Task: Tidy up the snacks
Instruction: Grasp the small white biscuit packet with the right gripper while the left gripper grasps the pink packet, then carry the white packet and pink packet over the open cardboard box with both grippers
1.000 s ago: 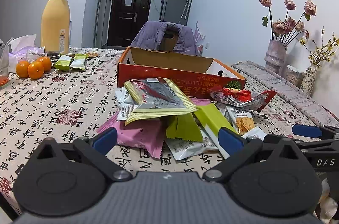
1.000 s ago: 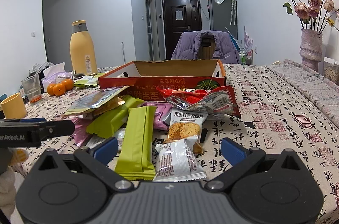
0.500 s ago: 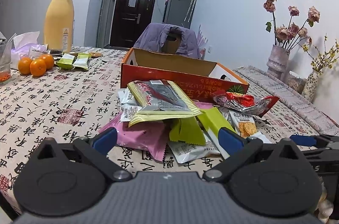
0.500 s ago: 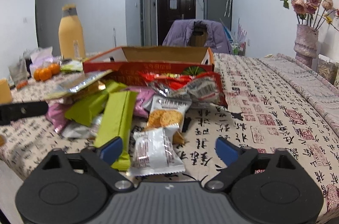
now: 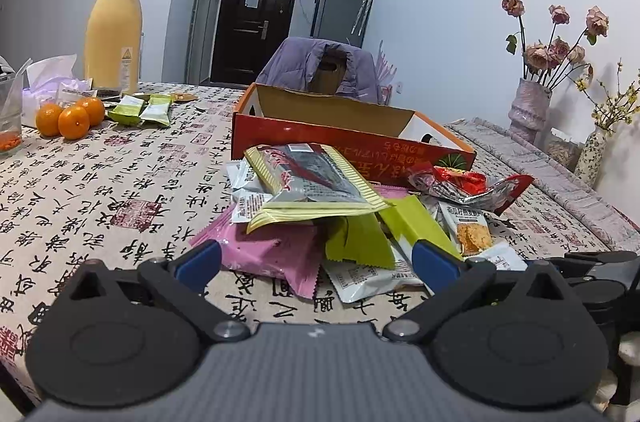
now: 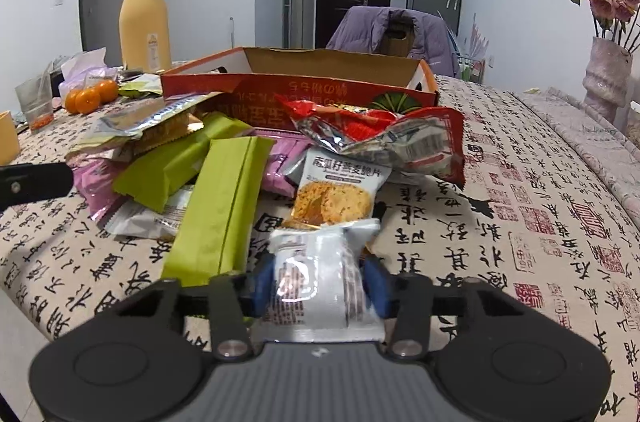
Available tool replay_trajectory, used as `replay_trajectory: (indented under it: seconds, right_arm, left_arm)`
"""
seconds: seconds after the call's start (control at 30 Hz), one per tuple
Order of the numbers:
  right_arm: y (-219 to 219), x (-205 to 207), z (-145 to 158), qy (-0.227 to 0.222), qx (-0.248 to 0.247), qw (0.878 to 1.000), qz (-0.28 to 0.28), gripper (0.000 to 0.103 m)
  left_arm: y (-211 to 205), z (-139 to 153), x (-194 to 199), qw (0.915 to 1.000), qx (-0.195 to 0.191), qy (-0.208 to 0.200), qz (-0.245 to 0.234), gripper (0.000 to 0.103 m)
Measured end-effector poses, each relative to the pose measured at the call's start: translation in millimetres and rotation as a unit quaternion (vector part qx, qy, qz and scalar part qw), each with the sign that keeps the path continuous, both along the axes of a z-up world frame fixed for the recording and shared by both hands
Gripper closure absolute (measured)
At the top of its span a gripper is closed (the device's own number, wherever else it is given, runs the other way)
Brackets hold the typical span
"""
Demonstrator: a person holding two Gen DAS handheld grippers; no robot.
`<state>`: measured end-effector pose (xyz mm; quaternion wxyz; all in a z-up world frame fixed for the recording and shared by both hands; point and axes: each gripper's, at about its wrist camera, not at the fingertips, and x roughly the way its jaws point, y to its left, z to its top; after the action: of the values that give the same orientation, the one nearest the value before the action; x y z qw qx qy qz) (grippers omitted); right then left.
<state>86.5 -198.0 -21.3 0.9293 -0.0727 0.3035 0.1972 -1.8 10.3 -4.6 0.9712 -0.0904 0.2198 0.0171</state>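
A pile of snack packets lies on the table before an open red cardboard box point(image 5: 352, 138), also in the right wrist view point(image 6: 296, 84). My right gripper point(image 6: 320, 286) is shut on a small white packet point(image 6: 320, 286) at the pile's near edge. Behind it lie an orange cracker packet point(image 6: 336, 194), a green bar point(image 6: 220, 210) and a red crinkled bag point(image 6: 384, 134). My left gripper point(image 5: 316, 258) is open and empty, just before a pink packet point(image 5: 272, 250), green wrappers point(image 5: 360, 242) and a yellow-edged packet point(image 5: 308, 186).
A tall yellow bottle point(image 5: 114, 30), oranges point(image 5: 70, 110), tissues and green packets point(image 5: 140, 106) stand at the far left. A vase with dried roses point(image 5: 532, 110) stands at the right. A chair with a purple jacket point(image 5: 320, 66) is behind the box.
My right gripper moved forward over the small white packet and closed on it. My left gripper stayed open and shifted slightly.
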Motion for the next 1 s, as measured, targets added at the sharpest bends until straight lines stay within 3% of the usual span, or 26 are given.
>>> replay_trajectory:
  seconds: [0.4, 0.6, 0.77, 1.0]
  right_arm:
    - [-21.2, -9.0, 12.7, -0.037, 0.032, 0.999, -0.021, 0.061]
    - [-28.0, -7.0, 13.3, -0.04, 0.039, 0.998, -0.032, 0.061]
    - [-29.8, -3.6, 12.4, -0.04, 0.042, 0.997, -0.04, 0.061]
    - [-31.6, -2.1, 11.9, -0.04, 0.044, 0.997, -0.044, 0.061]
  left_arm:
    - [2.3, -3.3, 9.9, 0.9992, 0.027, 0.027, 0.014, 0.0]
    - [18.2, -9.5, 32.7, 0.9952, 0.045, 0.079, 0.035, 0.0]
    - [21.3, -11.0, 47.7, 0.9923, 0.073, 0.093, 0.035, 0.0]
    - [27.3, -17.4, 81.1, 0.9891, 0.08, 0.123, 0.016, 0.0]
